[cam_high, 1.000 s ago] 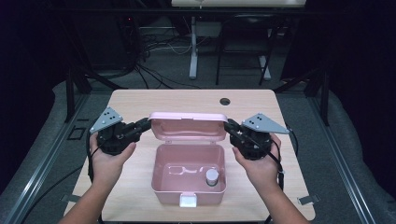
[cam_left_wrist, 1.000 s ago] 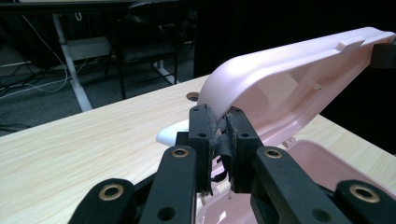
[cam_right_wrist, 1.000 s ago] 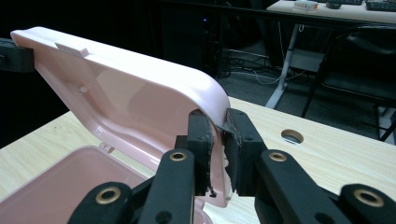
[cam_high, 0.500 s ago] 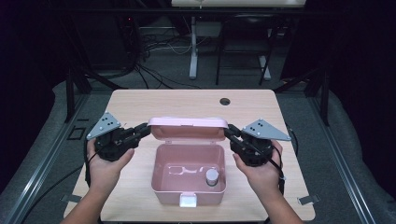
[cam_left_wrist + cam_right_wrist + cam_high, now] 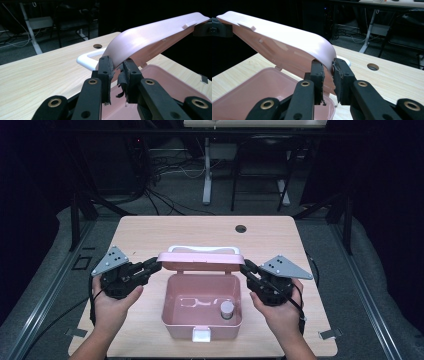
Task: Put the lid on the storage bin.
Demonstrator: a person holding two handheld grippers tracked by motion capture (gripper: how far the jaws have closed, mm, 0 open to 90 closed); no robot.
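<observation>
Two grippers are recorded at one pink plastic box (image 5: 202, 320), which is set at the near middle of a light wooden table (image 5: 150, 232).

Item 1, box: open, its base toward 6 o'clock on the table. A white latch (image 5: 202, 335) is seen on its front wall. A small cylindrical container with a grey cap (image 5: 227, 309) is stood inside, toward 4 o'clock of the interior; a pale looped item (image 5: 194, 302) is laid on the floor of the box, its nature not to be told.

Item 2, lid (image 5: 201, 261): pink, hinged at the far edge of the box, held tilted above the base. A white handle (image 5: 202, 249) is carried on it, at its 12 o'clock edge.

Item 3, left gripper (image 5: 151, 266): held in the left hand (image 5: 112, 305), at 9 o'clock of the lid. In the left gripper view the jaws are nearly closed, and the lid's end edge (image 5: 117, 58) is pinched between them.

Item 4, right gripper (image 5: 246, 267): held in the right hand (image 5: 280, 312), at 3 o'clock of the lid. In the right gripper view the jaws are narrowly parted, and the lid's other end (image 5: 328, 56) is clamped between them.

Item 5, table: a round cable hole (image 5: 241, 228) is noted toward 1 o'clock.
</observation>
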